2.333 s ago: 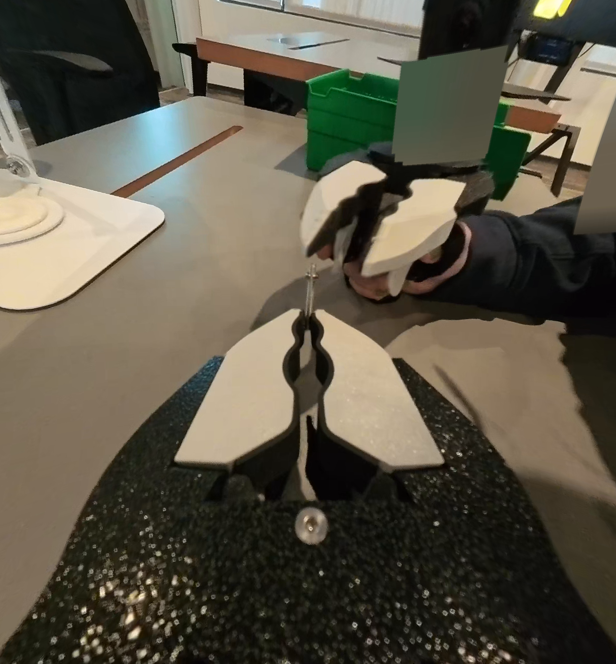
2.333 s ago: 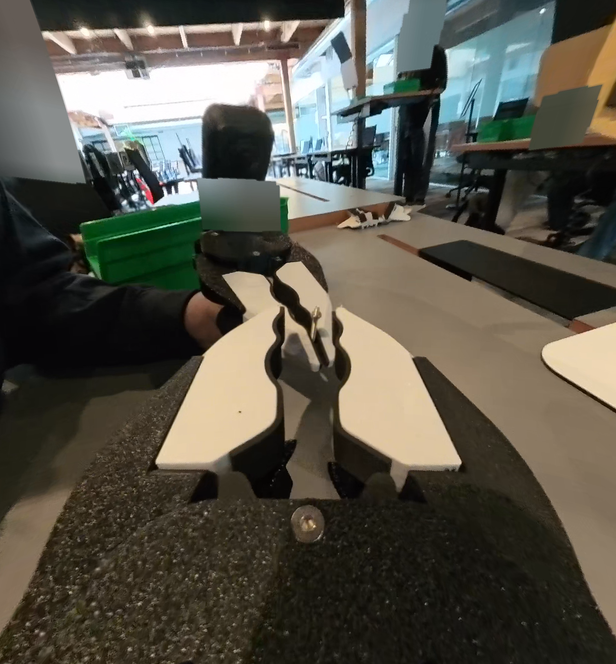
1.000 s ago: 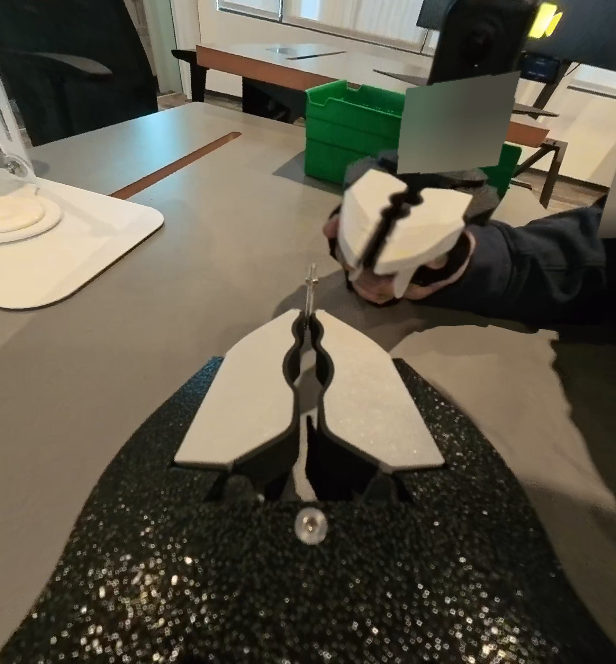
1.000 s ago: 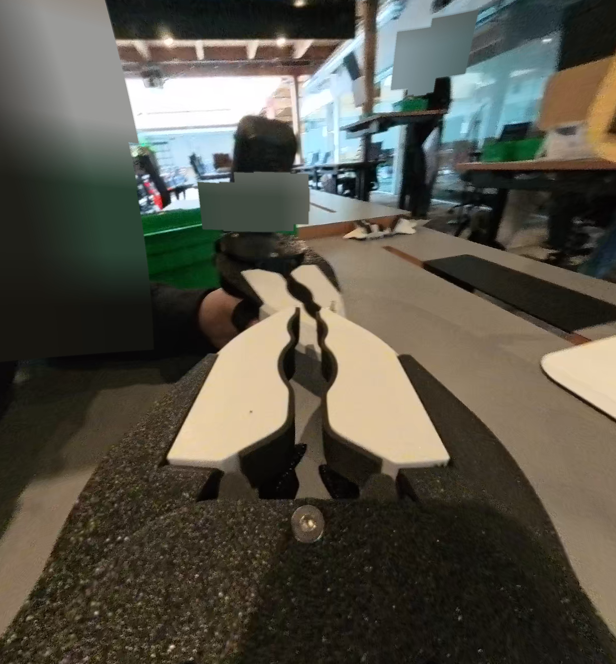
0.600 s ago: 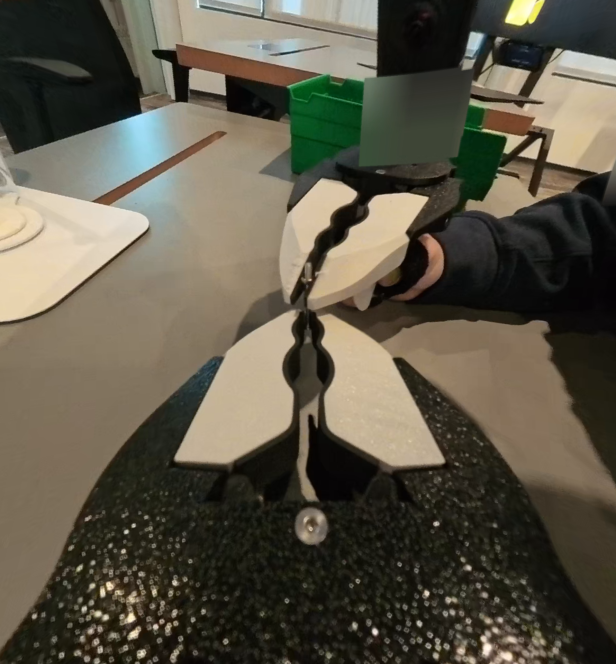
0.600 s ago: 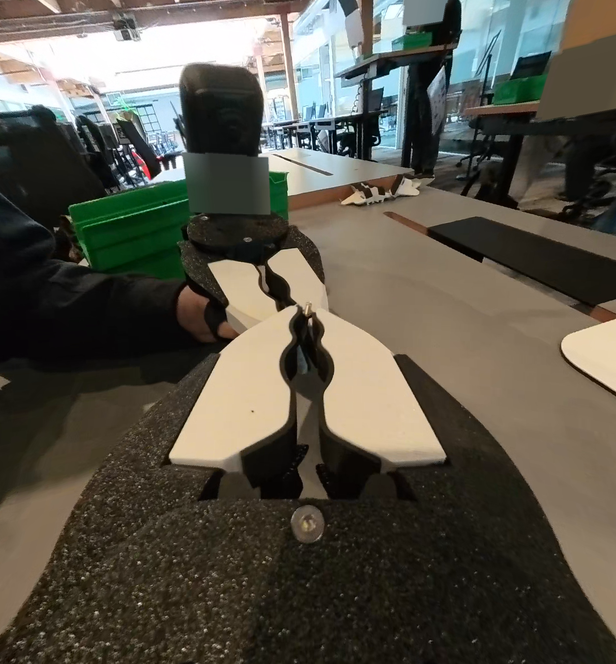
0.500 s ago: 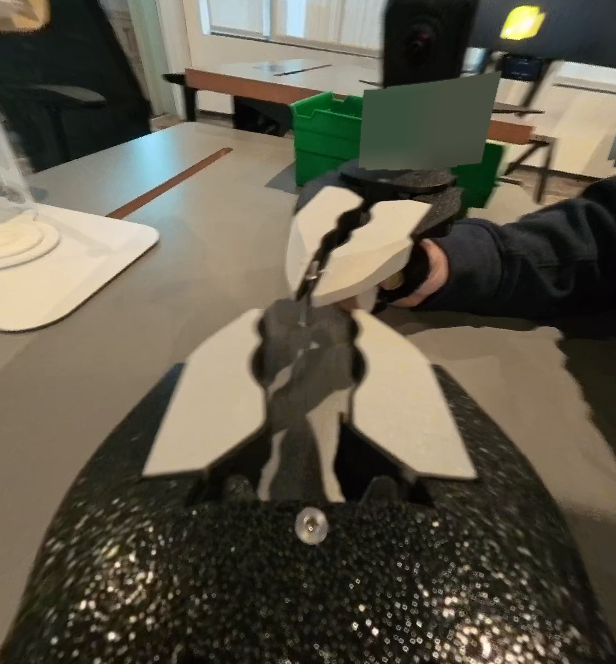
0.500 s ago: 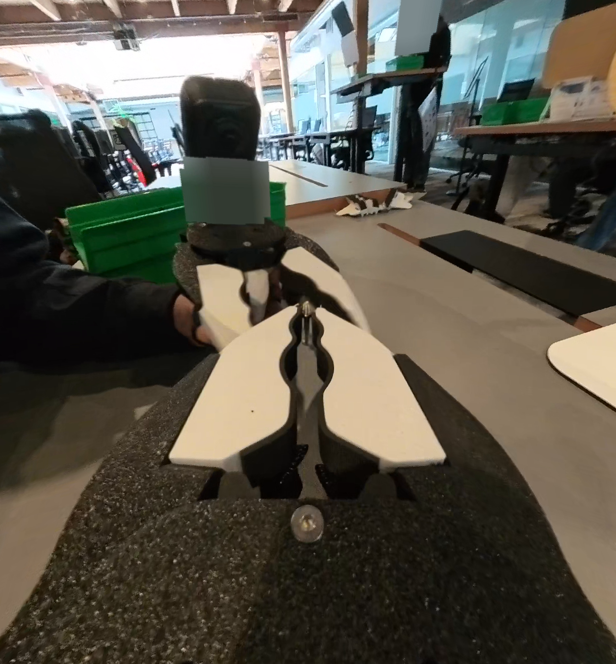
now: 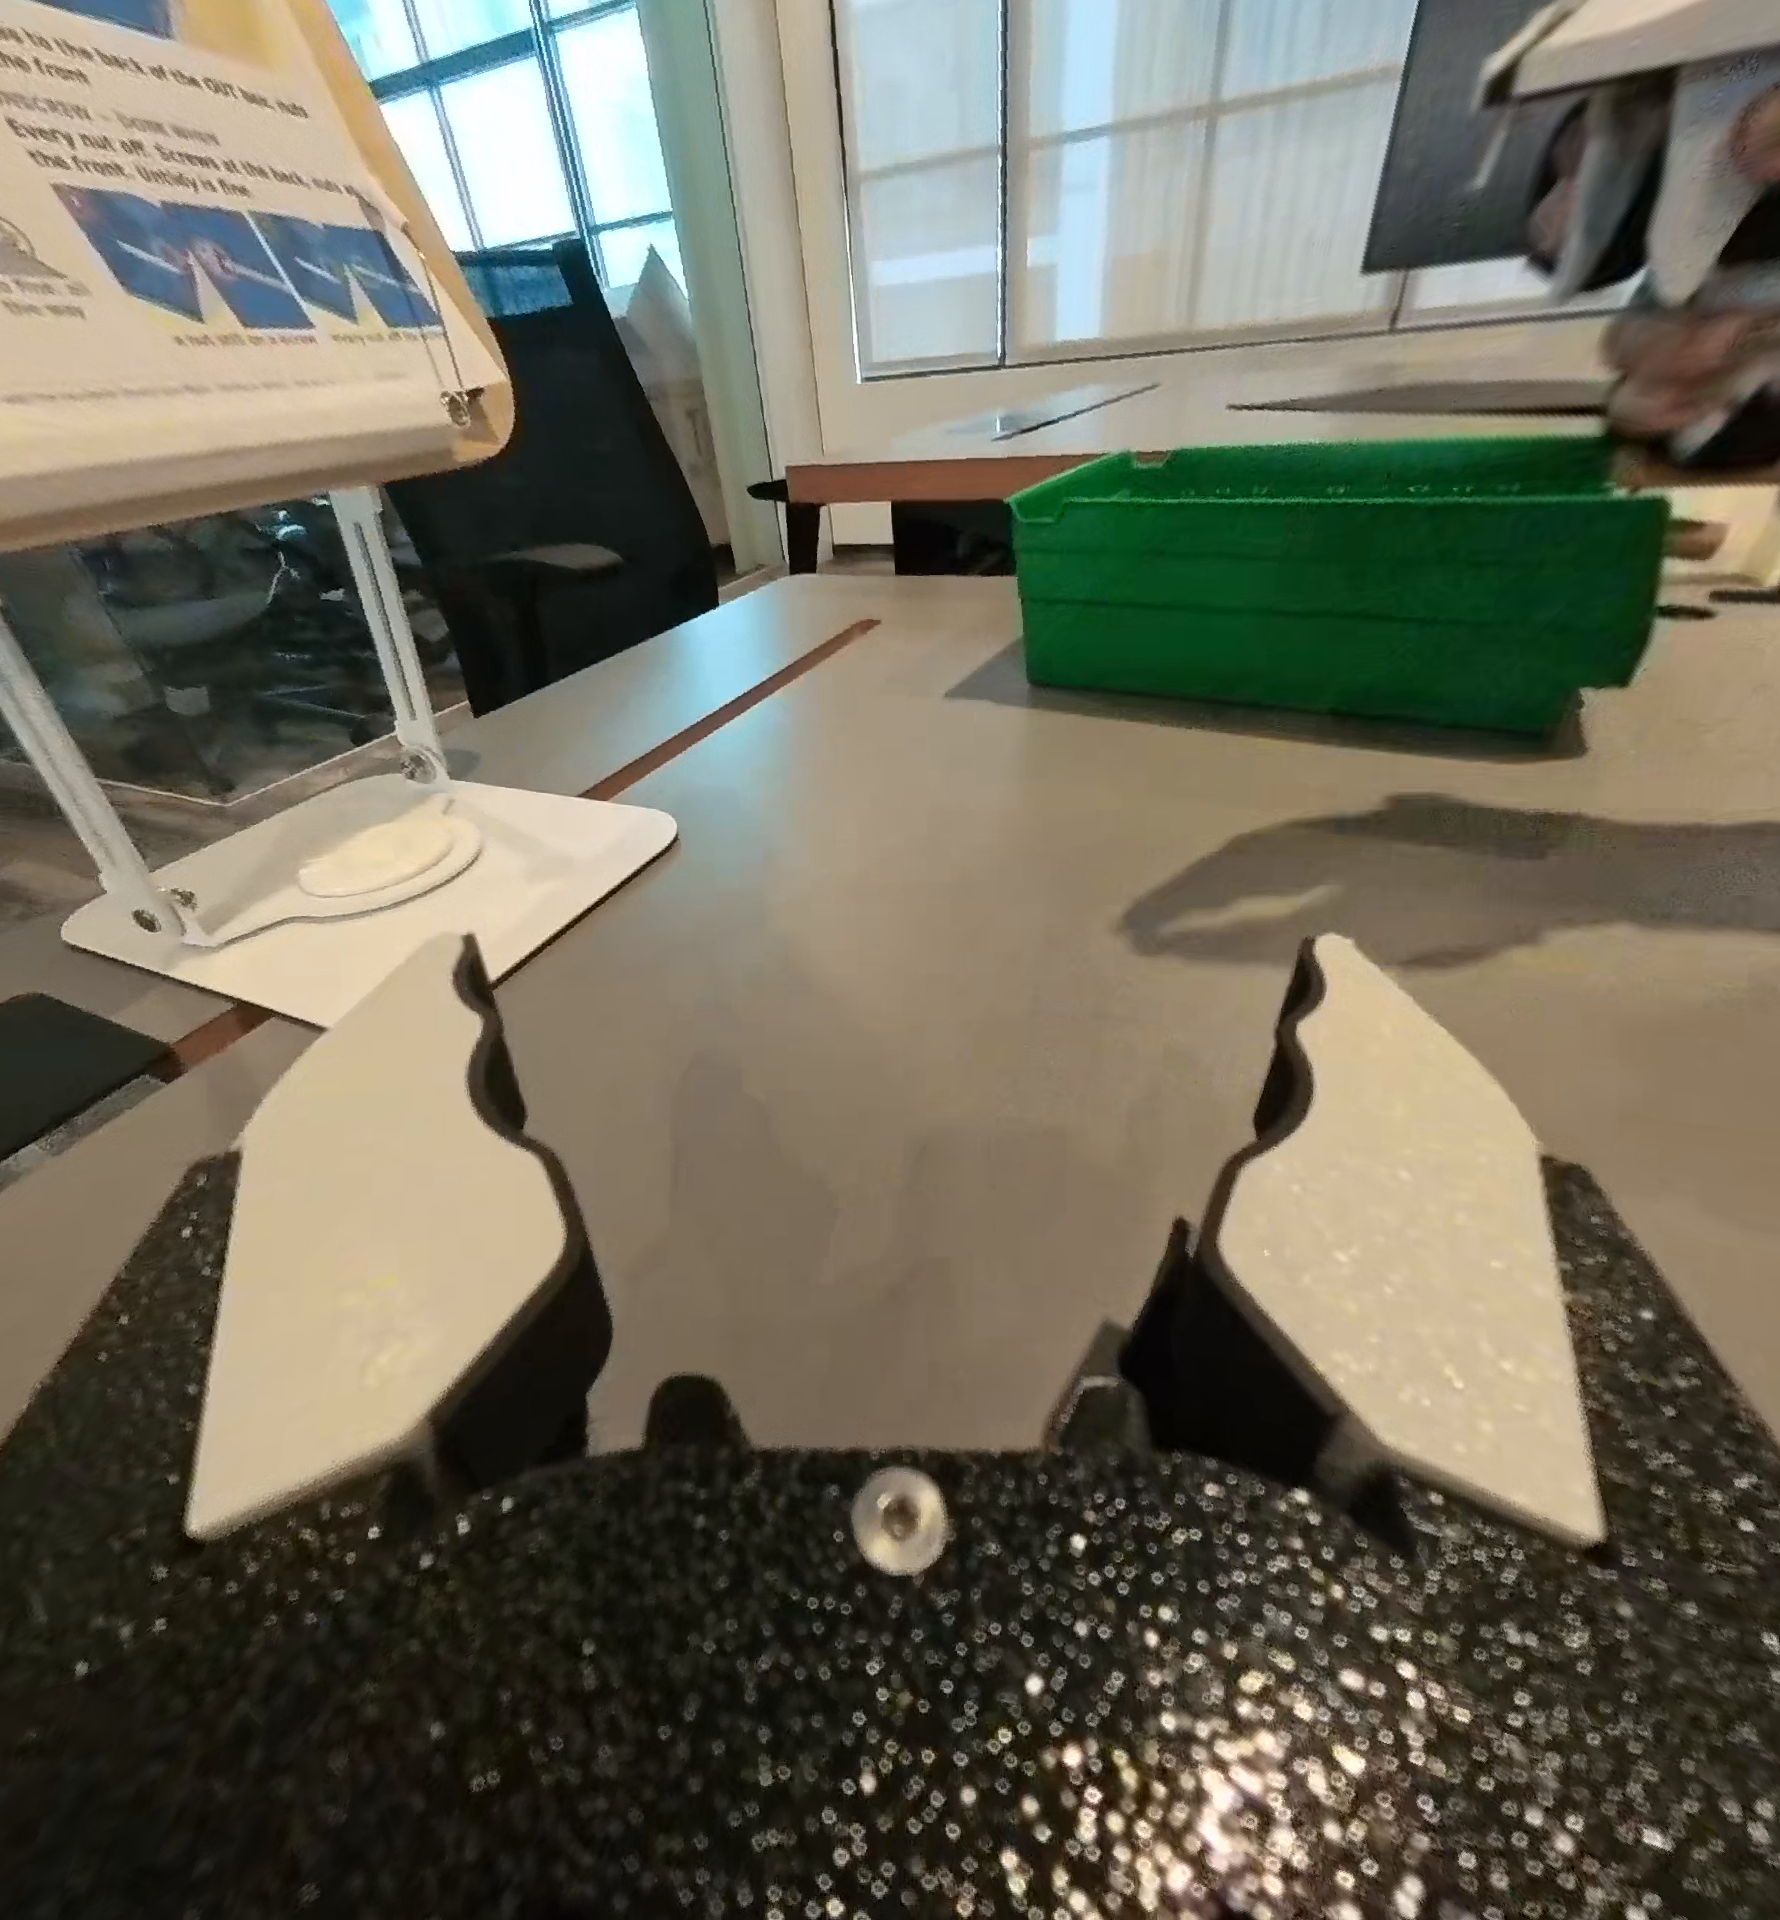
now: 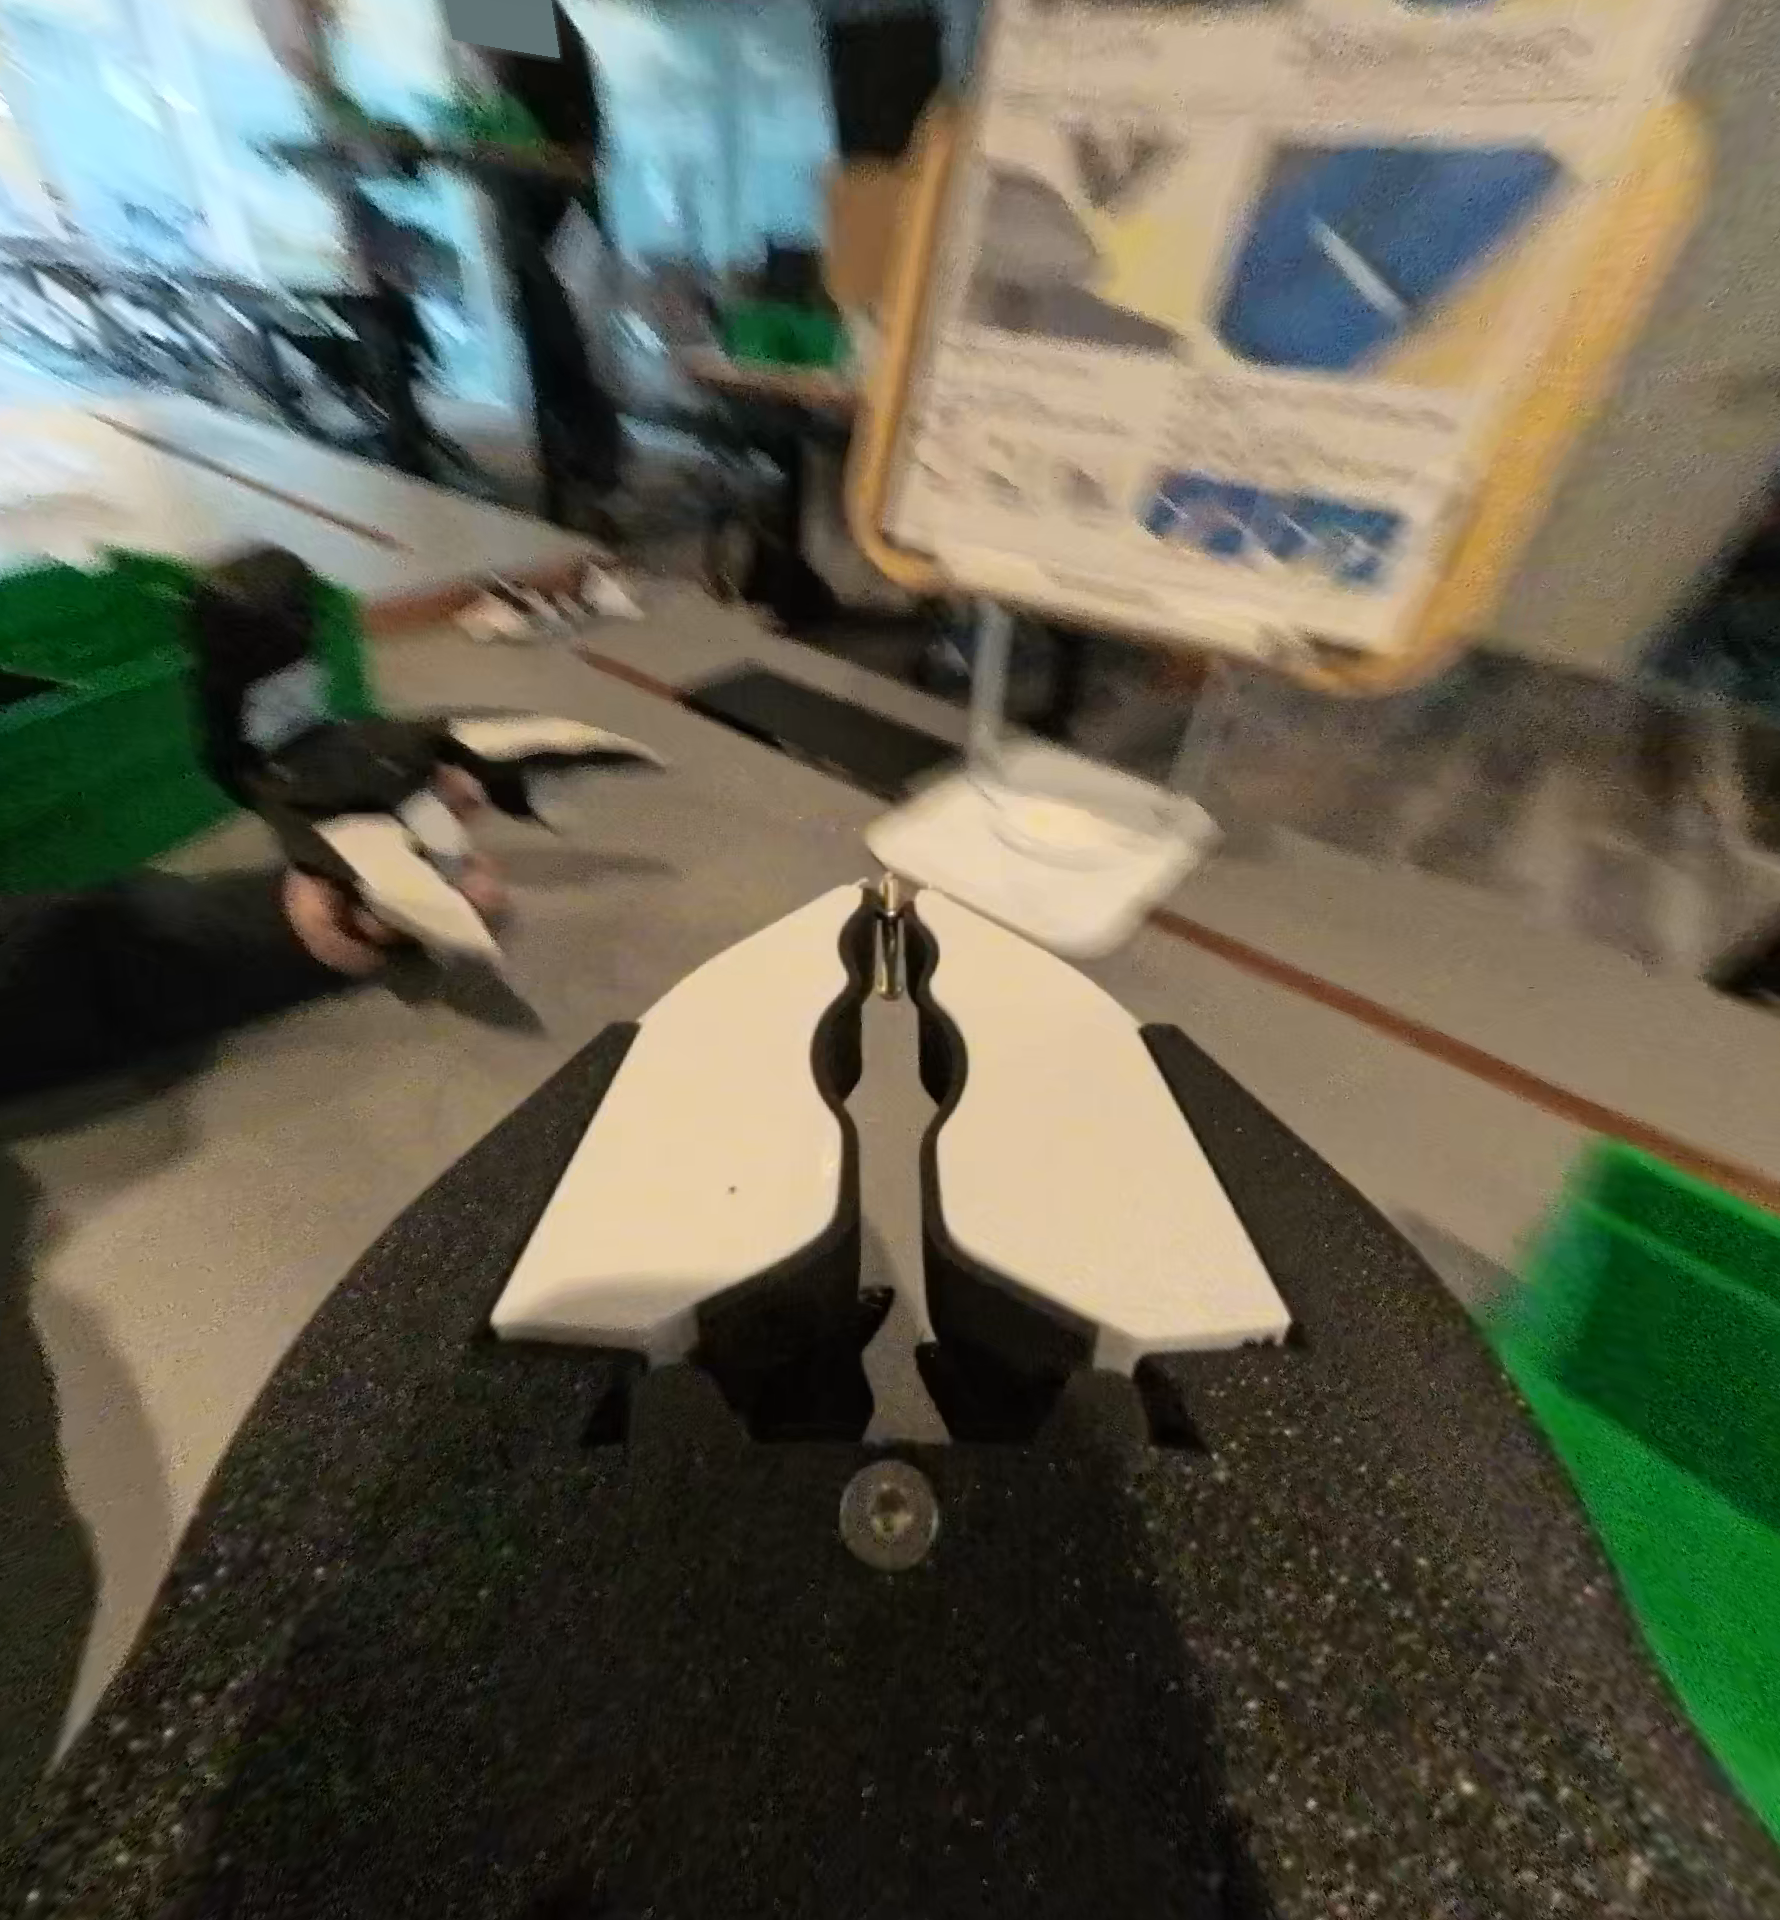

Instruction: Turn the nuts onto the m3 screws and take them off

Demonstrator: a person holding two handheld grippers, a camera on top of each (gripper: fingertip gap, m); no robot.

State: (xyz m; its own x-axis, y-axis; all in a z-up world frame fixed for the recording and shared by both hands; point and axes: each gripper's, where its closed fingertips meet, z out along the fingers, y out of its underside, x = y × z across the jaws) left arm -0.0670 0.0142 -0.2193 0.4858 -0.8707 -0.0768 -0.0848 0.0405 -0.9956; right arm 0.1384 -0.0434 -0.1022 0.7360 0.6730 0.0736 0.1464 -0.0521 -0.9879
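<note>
The left hand-held gripper [image 9: 886, 997] hangs low over the grey counter [image 9: 865, 883], its fingers spread wide with only bare surface between them. The right hand-held gripper [image 10: 888, 904] is pinched on a small metal screw [image 10: 888, 945] at its tips. A green bin [image 9: 1322, 603] sits toward the counter's far edge, a white sign stand [image 9: 377, 883] at its left edge. Only the blurred right wrist view shows the screw.

Shiny metal, dull plastic, smooth table.
Thin shiny metal screw [image 10: 887, 951] between flat, dull white fingers [image 10: 720, 1122]. Rough, sparkly black foam body [image 9: 865, 1714]. Smooth, dull grey table [image 9: 865, 883]. Bright green plastic bin [image 9: 1322, 603]. Smooth white stand base [image 9: 512, 852], maybe painted metal. Paper sheet [image 9: 138, 208] above.
</note>
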